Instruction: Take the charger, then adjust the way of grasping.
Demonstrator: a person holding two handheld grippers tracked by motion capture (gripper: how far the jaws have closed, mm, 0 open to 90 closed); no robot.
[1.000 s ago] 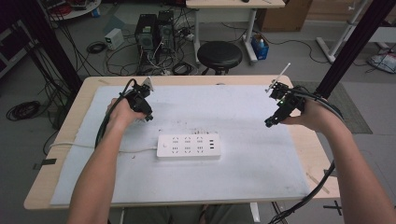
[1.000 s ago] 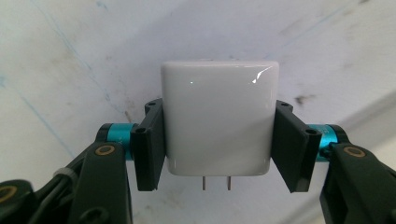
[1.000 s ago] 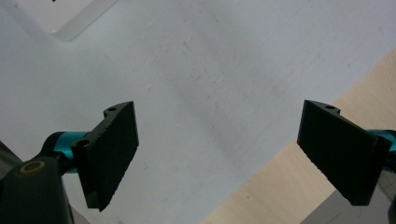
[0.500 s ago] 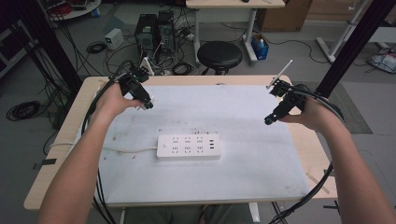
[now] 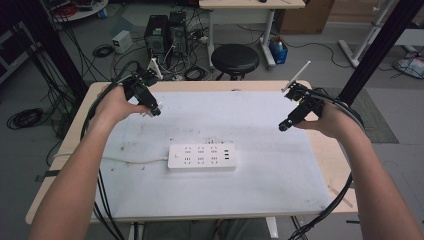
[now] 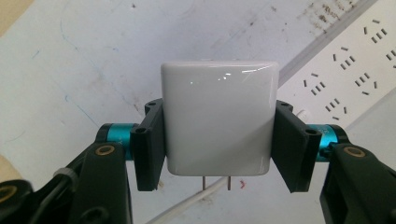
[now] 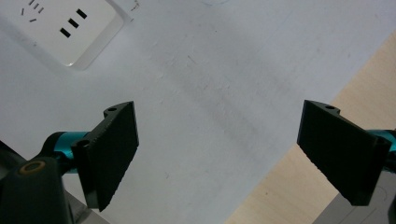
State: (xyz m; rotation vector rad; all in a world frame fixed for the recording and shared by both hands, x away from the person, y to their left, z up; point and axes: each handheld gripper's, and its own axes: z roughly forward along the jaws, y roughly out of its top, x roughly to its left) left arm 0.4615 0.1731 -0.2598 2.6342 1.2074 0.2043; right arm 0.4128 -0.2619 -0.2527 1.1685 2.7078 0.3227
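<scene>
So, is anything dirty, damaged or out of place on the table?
The white mat carries dark specks and smudges just behind the white power strip, as though soiled. Nothing looks damaged. The left tool holds a white plug adapter squarely.

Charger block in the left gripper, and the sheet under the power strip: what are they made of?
Charger block: seemingly glossy white plastic, showing sharp light glints; two metal prongs below. Sheet: matte white, thin, stained and scuffed; paper or plastic, unclear.

White glossy plug adapter [image 6: 218, 119] is sitting clamped between left tongs [image 6: 219, 140], two prongs pointing down. White power strip [image 5: 201, 157] is lying flat between both tongs, sockets facing up.
</scene>
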